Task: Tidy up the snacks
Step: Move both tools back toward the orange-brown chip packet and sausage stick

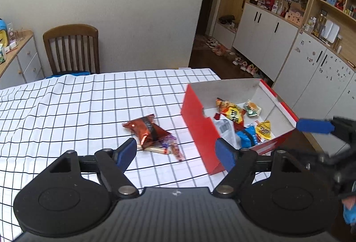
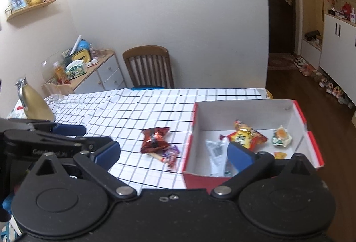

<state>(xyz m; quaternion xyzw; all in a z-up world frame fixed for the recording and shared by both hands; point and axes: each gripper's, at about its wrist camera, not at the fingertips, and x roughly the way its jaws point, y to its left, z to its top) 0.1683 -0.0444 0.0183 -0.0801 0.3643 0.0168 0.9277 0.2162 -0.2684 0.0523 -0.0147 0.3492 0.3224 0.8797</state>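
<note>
Left wrist: both tongs (image 1: 175,154) (image 2: 173,154) gape empty; brown pack (image 1: 148,130) ahead may slip, crinkly foil.

A wooden chair (image 2: 148,66) stands at the far edge of the desk (image 1: 66,108), which is covered by a white grid-lined cloth. A drawer unit (image 2: 104,75) cluttered with bottles and a tissue box stands beside the chair. Shoes (image 1: 235,57) line the floor below white cabinets (image 1: 262,41). A wall shelf (image 2: 31,8) holds a framed picture.
</note>
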